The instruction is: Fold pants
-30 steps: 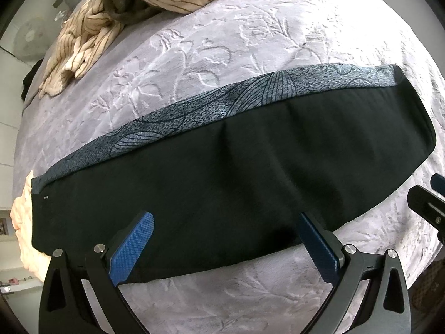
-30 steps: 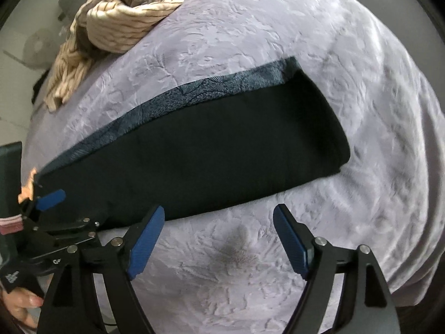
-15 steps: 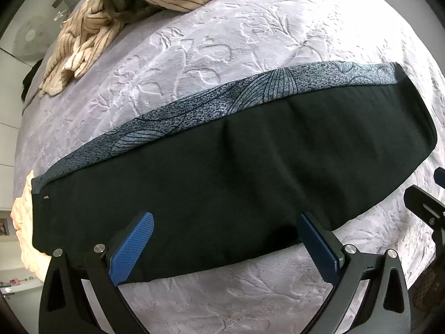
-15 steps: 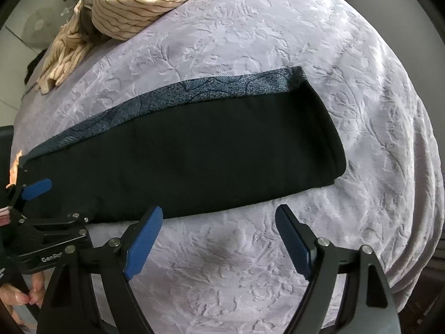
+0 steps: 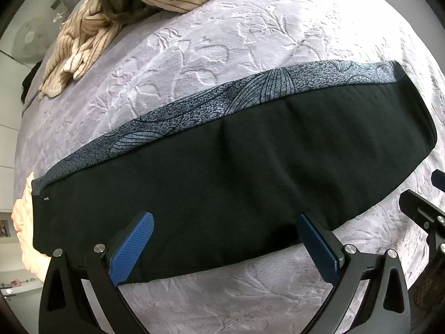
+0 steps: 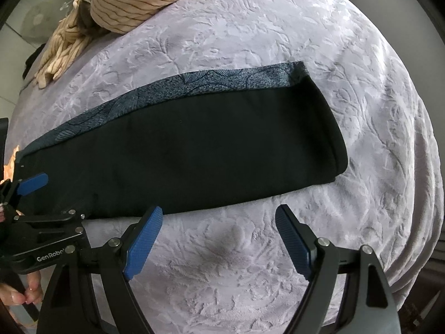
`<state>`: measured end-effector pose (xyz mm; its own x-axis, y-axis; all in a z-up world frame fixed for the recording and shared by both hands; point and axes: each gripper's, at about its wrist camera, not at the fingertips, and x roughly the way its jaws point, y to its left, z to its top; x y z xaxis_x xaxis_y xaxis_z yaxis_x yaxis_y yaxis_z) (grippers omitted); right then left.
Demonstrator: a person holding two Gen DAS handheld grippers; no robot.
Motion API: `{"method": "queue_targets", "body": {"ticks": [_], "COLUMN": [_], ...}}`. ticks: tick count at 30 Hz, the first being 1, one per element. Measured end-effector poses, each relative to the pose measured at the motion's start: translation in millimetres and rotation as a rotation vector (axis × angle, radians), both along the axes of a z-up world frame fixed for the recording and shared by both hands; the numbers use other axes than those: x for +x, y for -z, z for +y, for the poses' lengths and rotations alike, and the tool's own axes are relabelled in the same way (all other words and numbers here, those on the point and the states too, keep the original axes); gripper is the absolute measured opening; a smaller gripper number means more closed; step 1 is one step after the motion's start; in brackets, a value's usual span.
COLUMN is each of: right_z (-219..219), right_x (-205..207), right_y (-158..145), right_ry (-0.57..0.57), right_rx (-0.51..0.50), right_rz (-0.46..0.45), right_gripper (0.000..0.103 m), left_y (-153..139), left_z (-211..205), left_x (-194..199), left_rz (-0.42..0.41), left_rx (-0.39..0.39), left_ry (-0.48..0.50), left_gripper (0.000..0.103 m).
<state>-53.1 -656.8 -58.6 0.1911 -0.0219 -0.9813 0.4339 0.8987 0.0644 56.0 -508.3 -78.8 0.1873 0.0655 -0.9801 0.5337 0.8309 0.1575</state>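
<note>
Your right claw (image 6: 218, 232) has turned a little and drawn back toward the near side; in its own view the pants (image 6: 178, 156) now lie higher, and only bare bedspread (image 6: 278, 97) shows between its blue pads, where a second ago the left pad overlapped the near edge of the cloth. Its jaws stand spread wide and hold nothing. This means, I think, that you are only lining it up; no new fold is started.

The pants lie flat on the bed as one long dark band, already folded along their length; a patterned blue-grey strip runs along the far edge, and the rounded end points toward 3 o'clock.

Your left claw (image 5: 225, 239) hovers over the near edge of the pants, at 6 o'clock in its view; its jaws are also spread, with the cloth seen between the pads but not pinched. Compared with the earlier frames it did not shift. The striped laundry (image 5: 116, 19) at 11 o'clock looks unchanged as well.
</note>
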Motion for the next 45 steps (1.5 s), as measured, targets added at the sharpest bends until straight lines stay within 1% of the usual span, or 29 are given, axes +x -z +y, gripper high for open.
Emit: {"method": "queue_targets", "body": {"ticks": [10, 20, 24, 35, 37, 41, 45], "right_z": [-4.5, -12.5, -16.2, -36.6, -42.6, -58.4, -70.5], "right_x": [-7.2, -14.0, -15.1, -20.8, -25.3, -37.6, -50.2], "right_y": [3.0, 8.8, 10.5, 14.5, 16.3, 24.8, 31.3], "right_ry": [0.024, 0.056, 0.075, 0.157, 0.183, 0.279, 0.351], "right_rx": [0.020, 0.049, 0.079, 0.210, 0.250, 0.381, 0.461], "right_rz": [0.003, 0.011, 0.000, -0.060, -0.080, -0.142, -0.199], "right_gripper": [0.086, 0.086, 0.086, 0.086, 0.086, 0.086, 0.086], "left_y": [0.7, 7.7, 10.7, 14.9, 16.2, 18.0, 20.0], "left_z": [-1.4, -2.6, -1.7, 0.2, 0.5, 2.2, 2.4], "left_x": [-1.0, -0.9, 1.7, 8.0, 10.1, 14.1, 16.6], "left_rz": [0.002, 0.016, 0.026, 0.035, 0.044, 0.055, 0.058], "left_rx": [0.001, 0.005, 0.001, -0.012, -0.017, -0.026, -0.028], "left_ry": [0.001, 0.005, -0.001, 0.006, 0.004, 0.007, 0.007], "left_gripper": [0.103, 0.103, 0.103, 0.103, 0.103, 0.103, 0.103]}}
